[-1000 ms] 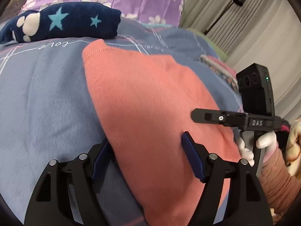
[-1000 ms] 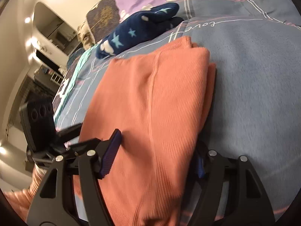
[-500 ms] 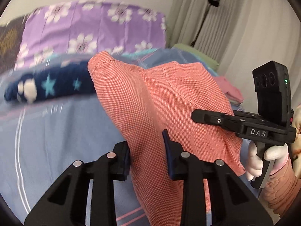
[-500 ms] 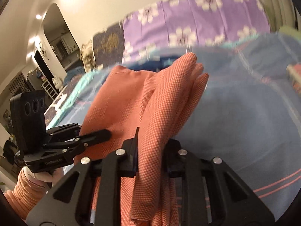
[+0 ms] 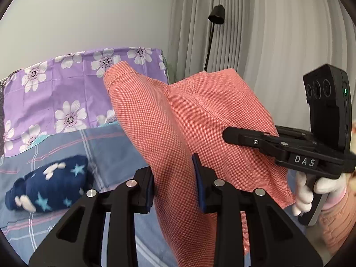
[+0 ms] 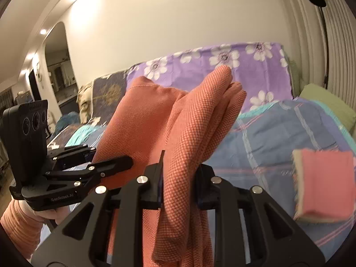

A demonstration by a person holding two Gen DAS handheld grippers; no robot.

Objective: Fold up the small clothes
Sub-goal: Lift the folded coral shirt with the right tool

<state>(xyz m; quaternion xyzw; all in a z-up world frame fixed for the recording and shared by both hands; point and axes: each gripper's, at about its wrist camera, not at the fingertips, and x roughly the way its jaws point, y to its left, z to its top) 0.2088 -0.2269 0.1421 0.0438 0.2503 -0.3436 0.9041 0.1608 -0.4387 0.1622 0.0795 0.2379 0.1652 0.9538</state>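
Lifting is the step in hand: my left hand-held gripper (image 5: 173, 178) and right hand-held gripper (image 6: 179, 178) each pinch the coral garment (image 5: 189, 120) clear above the bed (image 6: 278, 133), so next I must lay it flat, evenly.

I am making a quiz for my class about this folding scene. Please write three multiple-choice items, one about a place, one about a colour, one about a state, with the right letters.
1. Where does the navy star-print cloth lie?
A. on the blue checked bedspread
B. on the floor
C. in a gripper

2. What colour is the held garment?
A. green
B. coral orange
C. white

3. How is the left gripper?
A. wide open, empty
B. out of view
C. shut on the garment

Answers: 1 A, it rests on the bedspread below the purple floral sheet. 2 B, the knit is coral orange. 3 C, its pads pinch the fabric, as do those of the right gripper.
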